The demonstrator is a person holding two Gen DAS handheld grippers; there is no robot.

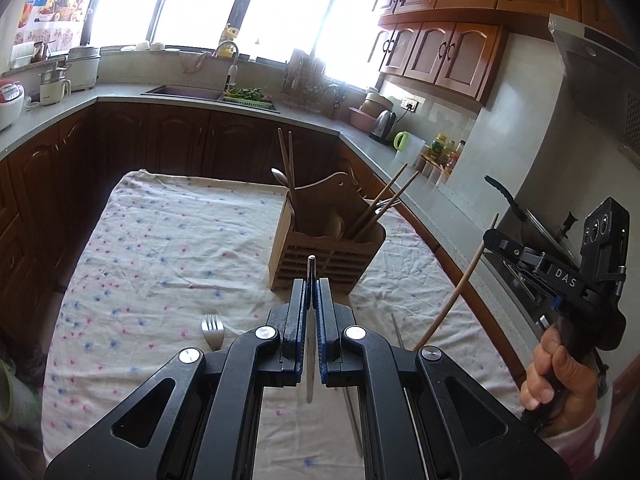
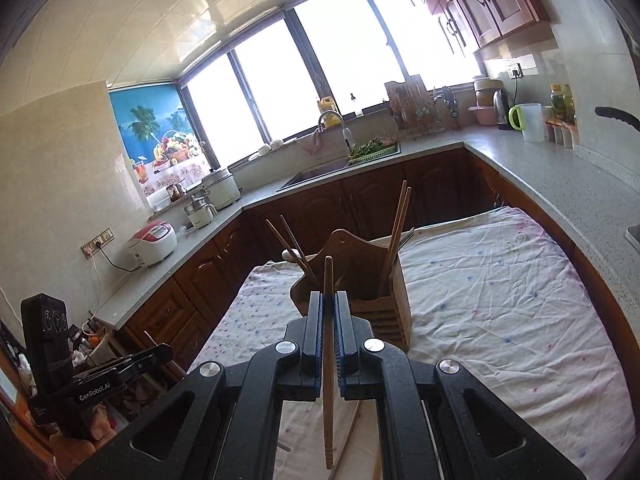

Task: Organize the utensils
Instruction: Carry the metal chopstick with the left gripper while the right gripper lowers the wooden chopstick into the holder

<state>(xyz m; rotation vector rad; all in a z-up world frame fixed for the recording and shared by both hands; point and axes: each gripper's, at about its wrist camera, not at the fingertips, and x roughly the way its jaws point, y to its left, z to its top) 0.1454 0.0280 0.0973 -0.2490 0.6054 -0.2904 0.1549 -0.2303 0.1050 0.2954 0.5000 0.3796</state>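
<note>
The left gripper [image 1: 311, 292] pinched one metal utensil [image 1: 310, 280]; the right gripper [image 2: 329, 312] pinched one wooden chopstick [image 2: 328, 360]. Four chopsticks stood in the wooden holder [image 1: 320, 252]. Only the left view showed one fork [image 1: 213, 330] on the tablecloth [image 1: 160, 248].

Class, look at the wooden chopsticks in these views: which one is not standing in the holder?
The wooden chopstick clamped in the right gripper. The other pairs stand in the wooden holder.
</note>
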